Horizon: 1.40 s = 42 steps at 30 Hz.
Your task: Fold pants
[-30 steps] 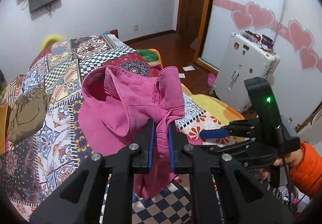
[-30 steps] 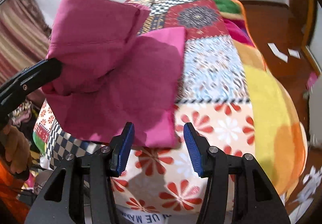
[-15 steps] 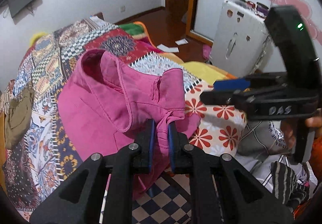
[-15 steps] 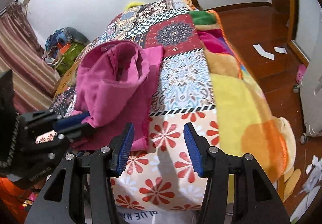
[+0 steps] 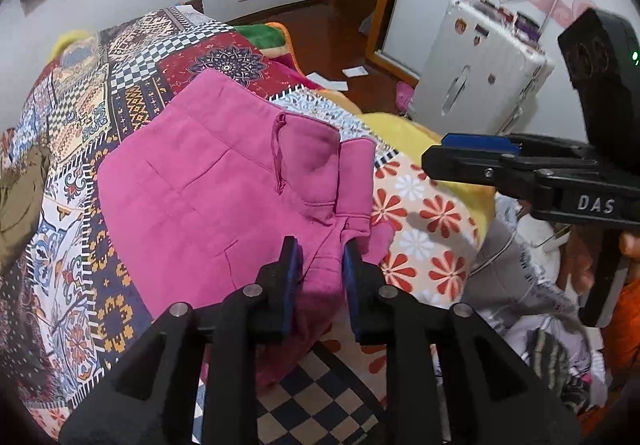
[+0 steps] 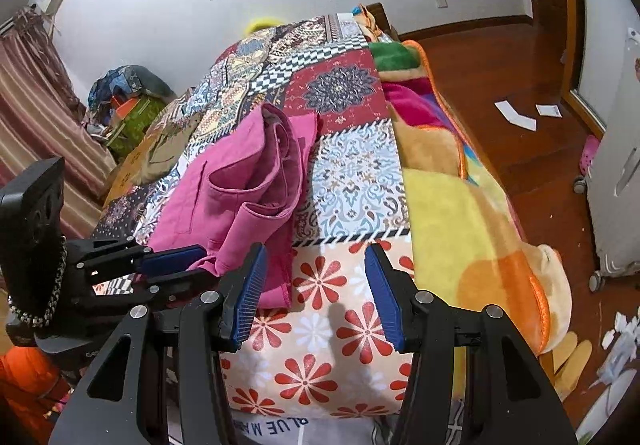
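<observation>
- 1 pair of pink pants lies on the patchwork bed cover, near the foot edge of the bed, doubled over with the waistband end on top
- Judging from that lie, 1 fold looks done; the upper layer is still bunched and rumpled at the near corner, so smoothing and probably a further fold are left
- The left tongs sit at that near corner with the jaws opening; a ridge of pink cloth stands between the blue pads, which no longer seem to press on it
- An olive garment lies apart at the far left of the bed, untouched
- The right tongs hang over the flowered patch just beside the pants' right edge, jaws apart and nothing between them
- Count: 1 pair of pants, 2 tongs, 1 other garment on the bed, 1 white suitcase on the floor at the right
</observation>
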Each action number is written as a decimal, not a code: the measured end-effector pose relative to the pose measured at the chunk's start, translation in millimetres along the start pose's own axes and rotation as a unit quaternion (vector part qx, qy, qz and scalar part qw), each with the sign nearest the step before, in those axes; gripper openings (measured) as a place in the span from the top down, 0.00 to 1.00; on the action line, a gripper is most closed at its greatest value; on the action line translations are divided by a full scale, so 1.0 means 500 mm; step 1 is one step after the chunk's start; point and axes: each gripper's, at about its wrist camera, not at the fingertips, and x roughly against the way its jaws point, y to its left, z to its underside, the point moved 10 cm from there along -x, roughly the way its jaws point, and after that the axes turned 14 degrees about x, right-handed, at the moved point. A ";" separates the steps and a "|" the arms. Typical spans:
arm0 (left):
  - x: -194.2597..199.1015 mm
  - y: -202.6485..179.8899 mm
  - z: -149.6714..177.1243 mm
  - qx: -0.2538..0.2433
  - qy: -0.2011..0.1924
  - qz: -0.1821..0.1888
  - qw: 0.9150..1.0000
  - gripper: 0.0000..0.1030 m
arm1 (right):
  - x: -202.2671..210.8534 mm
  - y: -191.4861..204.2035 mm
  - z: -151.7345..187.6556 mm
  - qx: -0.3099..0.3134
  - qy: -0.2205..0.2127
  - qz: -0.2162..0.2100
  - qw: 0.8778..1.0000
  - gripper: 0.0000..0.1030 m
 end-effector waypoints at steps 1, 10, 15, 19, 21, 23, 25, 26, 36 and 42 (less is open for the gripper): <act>0.010 -0.002 -0.002 0.003 -0.002 0.011 1.000 0.70 | 0.002 0.002 -0.006 0.004 -0.002 0.002 1.000 0.53; 0.076 0.029 -0.047 0.002 -0.059 -0.015 0.998 0.55 | -0.006 0.037 -0.068 0.034 -0.029 -0.005 0.999 0.53; 0.054 0.114 -0.058 0.044 -0.057 -0.055 0.996 0.55 | -0.057 0.077 -0.078 0.061 -0.024 -0.009 0.998 0.53; 0.022 0.146 -0.026 0.053 -0.032 -0.062 0.996 0.55 | -0.112 0.091 -0.049 0.089 0.014 0.003 0.996 0.53; 0.019 0.147 -0.017 0.042 -0.034 -0.066 0.996 0.54 | -0.129 0.081 -0.028 0.101 0.035 0.022 0.994 0.53; 0.016 0.149 -0.012 0.036 -0.034 -0.066 0.997 0.52 | -0.138 0.067 -0.005 0.097 0.055 0.021 0.994 0.53; 0.008 0.149 -0.006 0.036 -0.029 -0.058 0.997 0.48 | -0.138 0.048 0.018 0.082 0.067 0.014 0.994 0.53; 0.005 0.148 -0.003 0.035 -0.027 -0.055 0.997 0.46 | -0.133 0.043 0.021 0.080 0.068 0.015 0.994 0.53; 0.016 0.161 0.010 0.052 -0.023 -0.038 0.998 0.36 | -0.063 0.042 0.004 0.067 0.039 0.030 0.997 0.52; 0.034 0.174 0.019 0.056 -0.029 -0.046 0.997 0.36 | -0.069 0.088 0.026 0.107 0.054 0.019 0.993 0.50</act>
